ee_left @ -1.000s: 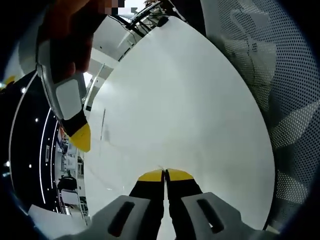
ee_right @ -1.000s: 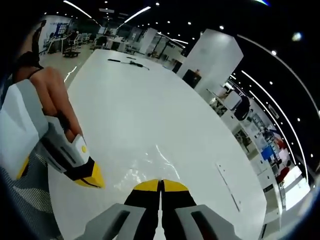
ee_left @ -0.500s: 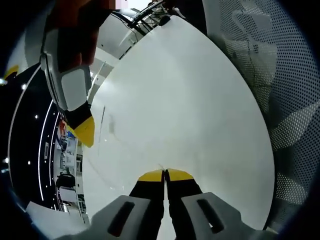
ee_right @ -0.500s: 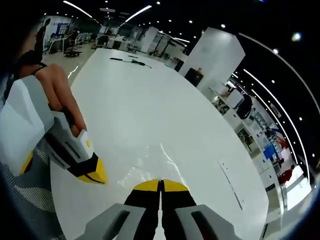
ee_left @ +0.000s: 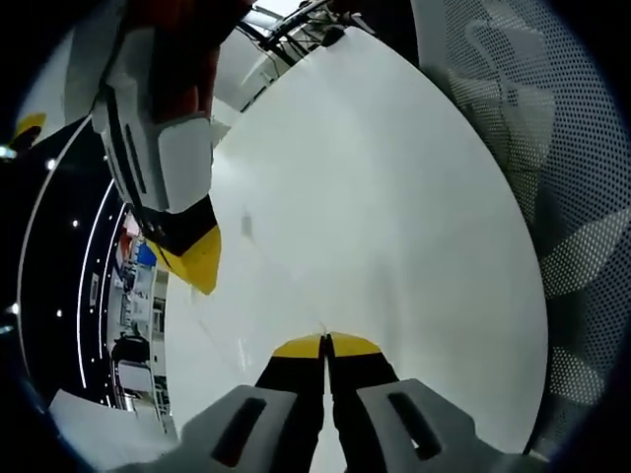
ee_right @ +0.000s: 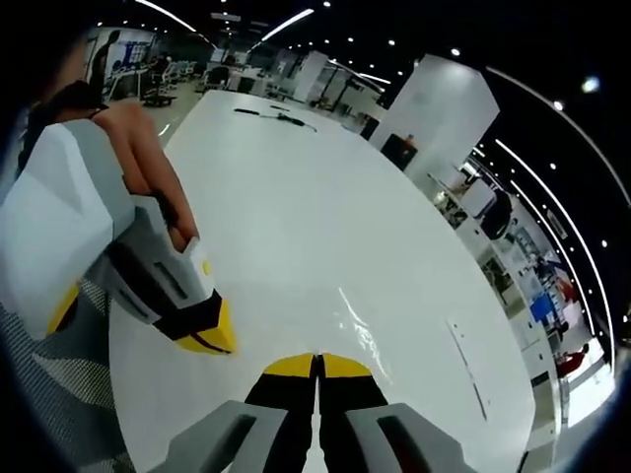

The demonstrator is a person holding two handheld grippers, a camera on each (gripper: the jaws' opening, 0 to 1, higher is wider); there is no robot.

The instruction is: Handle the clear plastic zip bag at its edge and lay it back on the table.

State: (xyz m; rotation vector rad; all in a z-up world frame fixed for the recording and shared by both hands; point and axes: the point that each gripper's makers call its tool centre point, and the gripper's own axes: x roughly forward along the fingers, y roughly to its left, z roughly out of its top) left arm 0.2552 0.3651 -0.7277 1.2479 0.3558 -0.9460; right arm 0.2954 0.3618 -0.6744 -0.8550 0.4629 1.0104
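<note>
The table [ee_right: 325, 217] is plain glossy white. The left gripper [ee_left: 325, 345] has yellow tips on black jaws and a light grey body; the right gripper [ee_right: 316, 365] is coloured the same. The bag [ee_right: 360, 310] is clear and colourless, showing as pale glints. The person's sleeve [ee_left: 552, 197] is grey-white with a fine dot pattern.

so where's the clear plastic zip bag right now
In the right gripper view, the clear plastic zip bag lies flat on the white table, just beyond the yellow-tipped right gripper, with the left gripper beside it.
</note>
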